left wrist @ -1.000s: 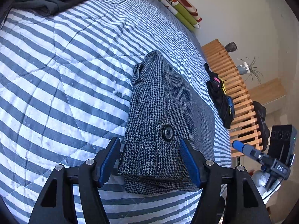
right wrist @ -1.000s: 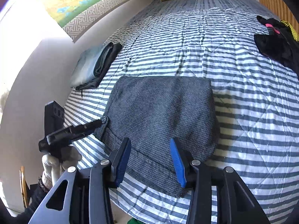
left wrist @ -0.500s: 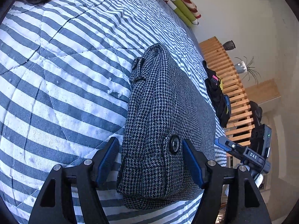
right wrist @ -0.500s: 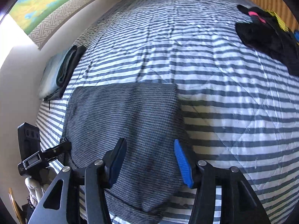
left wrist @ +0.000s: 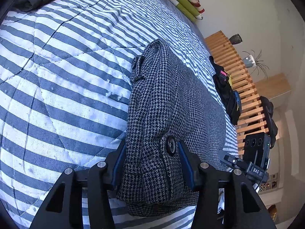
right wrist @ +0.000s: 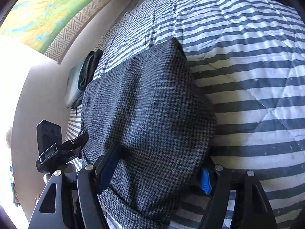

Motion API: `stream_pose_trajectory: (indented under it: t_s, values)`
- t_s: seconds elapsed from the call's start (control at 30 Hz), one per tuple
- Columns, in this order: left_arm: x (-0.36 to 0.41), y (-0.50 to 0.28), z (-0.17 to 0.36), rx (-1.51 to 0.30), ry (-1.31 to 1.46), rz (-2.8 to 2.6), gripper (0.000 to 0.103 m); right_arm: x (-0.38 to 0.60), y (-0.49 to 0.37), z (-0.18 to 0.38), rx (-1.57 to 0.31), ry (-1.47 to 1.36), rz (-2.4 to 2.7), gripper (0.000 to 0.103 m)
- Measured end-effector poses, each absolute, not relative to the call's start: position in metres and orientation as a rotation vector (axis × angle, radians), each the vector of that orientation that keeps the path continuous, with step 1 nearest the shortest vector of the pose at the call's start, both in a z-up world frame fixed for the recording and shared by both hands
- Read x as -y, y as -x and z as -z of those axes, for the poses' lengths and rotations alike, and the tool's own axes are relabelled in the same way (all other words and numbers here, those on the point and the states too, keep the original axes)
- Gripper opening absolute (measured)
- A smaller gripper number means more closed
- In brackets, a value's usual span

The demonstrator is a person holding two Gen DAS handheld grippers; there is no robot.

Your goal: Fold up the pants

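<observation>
Both grippers have pushed in closer since 1 s ago; then the fingers stood just short of the fabric, now they straddle it. Left gripper [left wrist: 151, 164] sits lower centre of the left view, blue pads pressed on either side of the bunched waistband end of the folded pants [left wrist: 164, 118], near a dark button [left wrist: 171, 145]. Right gripper [right wrist: 156, 173] at bottom of the right view w/ fingers spread wide around the pants' [right wrist: 144, 114] near edge; firm grip or not – can't tell. Pants lie on the striped blanket [left wrist: 57, 80], centre of both views. Folded clothes [right wrist: 83, 76] sit mid-left in the right view.
</observation>
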State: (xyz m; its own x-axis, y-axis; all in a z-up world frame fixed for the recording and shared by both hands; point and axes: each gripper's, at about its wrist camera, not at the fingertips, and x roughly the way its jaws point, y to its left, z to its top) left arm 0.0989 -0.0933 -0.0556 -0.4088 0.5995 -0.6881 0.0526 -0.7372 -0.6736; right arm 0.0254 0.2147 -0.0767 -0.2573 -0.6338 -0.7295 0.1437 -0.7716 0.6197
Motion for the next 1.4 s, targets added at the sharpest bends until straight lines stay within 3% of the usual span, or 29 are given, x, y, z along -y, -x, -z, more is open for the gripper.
stream_pose_trajectory:
  t_s: [0.07,0.1,0.17,0.3,0.73,1.17,1.4]
  values:
    - [0.086,-0.096,0.052,0.871,1.461,-2.232,0.047,-0.202,-0.026,0.076,0.560,-1.504,2.063,0.057]
    - [0.086,-0.098,0.050,0.866,1.455,-2.245,0.046,-0.197,-0.026,0.074,0.533,-1.503,2.071,0.045]
    - [0.089,-0.102,0.046,0.869,1.434,-2.262,0.040,-0.195,-0.026,0.070,0.530,-1.494,2.071,0.035]
    - [0.089,-0.108,0.031,0.867,1.385,-2.273,0.036,-0.195,-0.030,0.050,0.511,-1.454,2.093,0.025]
    - [0.132,-0.121,-0.040,0.876,1.234,-2.367,0.033,-0.155,-0.035,-0.024,0.329,-1.311,2.173,0.022]
    - [0.293,-0.089,-0.155,0.902,0.943,-2.689,0.030,0.003,0.016,-0.116,0.101,-1.030,2.166,0.022]
    - [0.362,-0.069,-0.142,1.019,0.949,-2.703,0.029,0.072,0.052,-0.128,0.124,-0.996,2.123,0.021]
